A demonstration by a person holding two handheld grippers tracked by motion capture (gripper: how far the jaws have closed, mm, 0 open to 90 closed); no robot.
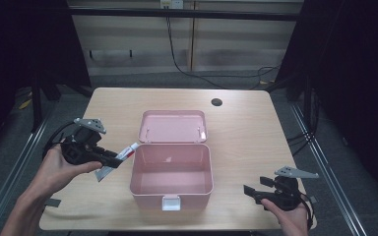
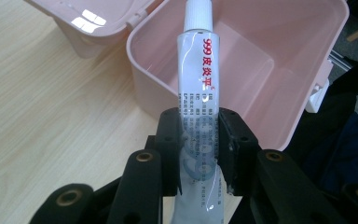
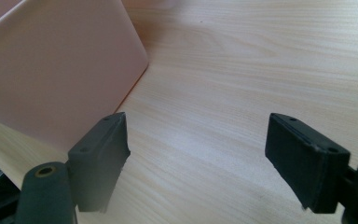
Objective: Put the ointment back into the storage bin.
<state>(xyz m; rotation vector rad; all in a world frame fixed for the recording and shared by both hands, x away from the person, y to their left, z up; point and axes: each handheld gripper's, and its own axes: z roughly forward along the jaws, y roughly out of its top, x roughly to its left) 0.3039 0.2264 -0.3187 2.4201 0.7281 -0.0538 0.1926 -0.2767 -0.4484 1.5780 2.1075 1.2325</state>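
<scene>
High view first: we see the left gripper (image 1: pixel 114 161) clamped on a white tube (image 1: pixel 120 158), held just off the left wall of the open pink box (image 1: pixel 171 196). The tube slants, its cap end toward the box's upper left corner and its flat crimped end down toward the table (image 1: pixel 246 128). Tube and box wall look very near each other; we cannot tell from here whether they touch.

Left gripper view gives us the closer look. Both black jaws press on the tube's lower half, and the tube runs straight up between them. Its white ribbed cap (image 2: pixel 198 14) reaches over the box's near rim (image 2: pixel 144 51), so the capped end lies above the bare inside of the box. The lid (image 1: pixel 173 126) lies folded back behind the box, and bare wood spreads wide to the left of the rim.

We find the right gripper (image 1: pixel 252 192) low at the table's near right corner, well apart from the box, its jaws wide apart with nothing between them. Right gripper view shows bare wood between the two pads, with the box's rounded corner (image 3: pixel 137 60) off to the left, clear of the left pad (image 3: pixel 100 154).
</scene>
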